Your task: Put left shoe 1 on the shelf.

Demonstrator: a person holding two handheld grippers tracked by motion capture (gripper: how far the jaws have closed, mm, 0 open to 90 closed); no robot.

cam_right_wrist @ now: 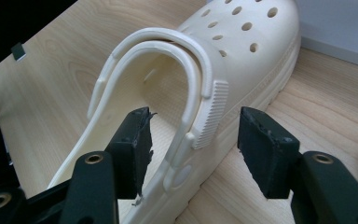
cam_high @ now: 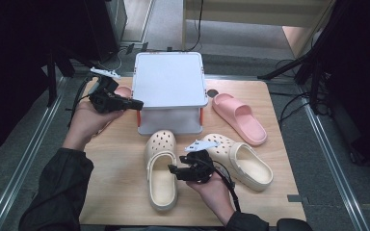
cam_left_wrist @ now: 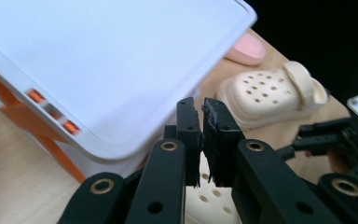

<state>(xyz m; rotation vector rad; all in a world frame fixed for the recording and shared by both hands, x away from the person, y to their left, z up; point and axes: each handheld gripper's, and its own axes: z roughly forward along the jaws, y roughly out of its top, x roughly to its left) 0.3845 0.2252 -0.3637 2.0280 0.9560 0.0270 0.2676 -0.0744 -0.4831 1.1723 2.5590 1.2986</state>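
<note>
On the desk point(cam_high: 125, 192) I see my right gripper point(cam_high: 173, 171) near the front edge, and its jaws are open on both sides of the side wall of the left cream clog point(cam_high: 161, 168). In the right gripper view, one jaw is inside the opening of this clog point(cam_right_wrist: 242, 51) and the other is outside, beside the ribbed end of the heel strap point(cam_right_wrist: 186, 60); neither pad seems to press the wall. This clog lies in the middle of the desk, a little toward the front, with its toe pointing at the white storage box point(cam_high: 169, 79) at the back edge. The second cream clog point(cam_high: 243, 161) lies just beside it on the right, turned at an angle. My left gripper point(cam_high: 137, 103) is at the left side of the box, close to its front left corner, and in the left gripper view its jaws are closed together with nothing between them, just in front of the white lid point(cam_left_wrist: 98, 60). A pink slide sandal point(cam_high: 238, 118) lies toward the right edge, near the box, and part of another pink sandal point(cam_high: 123, 90) shows behind the left gripper.
</note>
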